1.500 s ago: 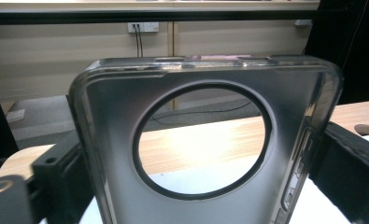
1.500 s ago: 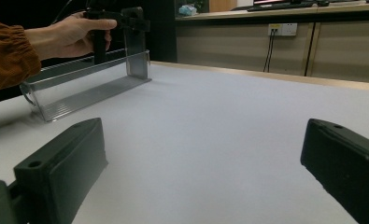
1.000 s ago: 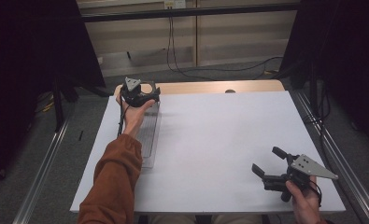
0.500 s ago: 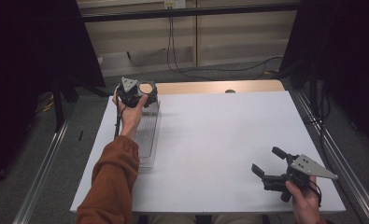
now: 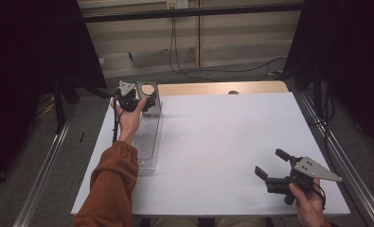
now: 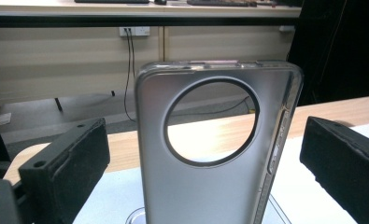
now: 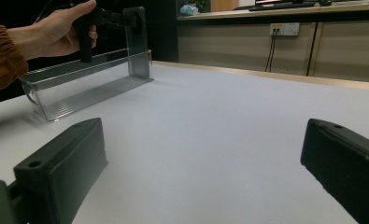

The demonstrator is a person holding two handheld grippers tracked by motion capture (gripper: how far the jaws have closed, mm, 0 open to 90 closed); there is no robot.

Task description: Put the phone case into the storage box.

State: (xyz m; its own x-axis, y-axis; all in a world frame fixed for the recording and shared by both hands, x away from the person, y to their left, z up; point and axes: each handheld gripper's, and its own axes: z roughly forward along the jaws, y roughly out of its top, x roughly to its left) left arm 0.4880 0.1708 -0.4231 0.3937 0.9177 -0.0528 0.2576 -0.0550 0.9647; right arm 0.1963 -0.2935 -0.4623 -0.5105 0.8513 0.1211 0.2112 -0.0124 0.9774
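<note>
Item: phone case (image 6: 217, 154), standing upright at the far end of a clear rack (image 5: 147, 142), upper left of the high view, centre of the left gripper view.

Left gripper (image 5: 136, 100): jaws wide apart, one on each side of the case and touching neither; it holds nothing. Right gripper (image 5: 275, 171): lower right of the high view, jaws spread over bare table (image 5: 222, 142), holding nothing.

Risks, as judged:
- The case is thin and stands on its narrow end; a jaw arriving off-centre would likely tip it over or push it out of the rack
- A hard squeeze on the flexible walls could bow them so the case springs out of the pads
- The rack looks light and nothing holds it down; a sideways nudge may slide it along the table

Materials and shapes:
- Case: semi-clear, silvery-grey, soft-looking plastic; rounded corners, a large circular camera cut-out in the upper half, raised button ridges along one edge
- Rack: transparent hard plastic, long narrow trough with ribbed floor
- Jaw pads: black, blocky, matte, slightly rough
- Table: white, smooth, pale wood strip at the far edge
</note>
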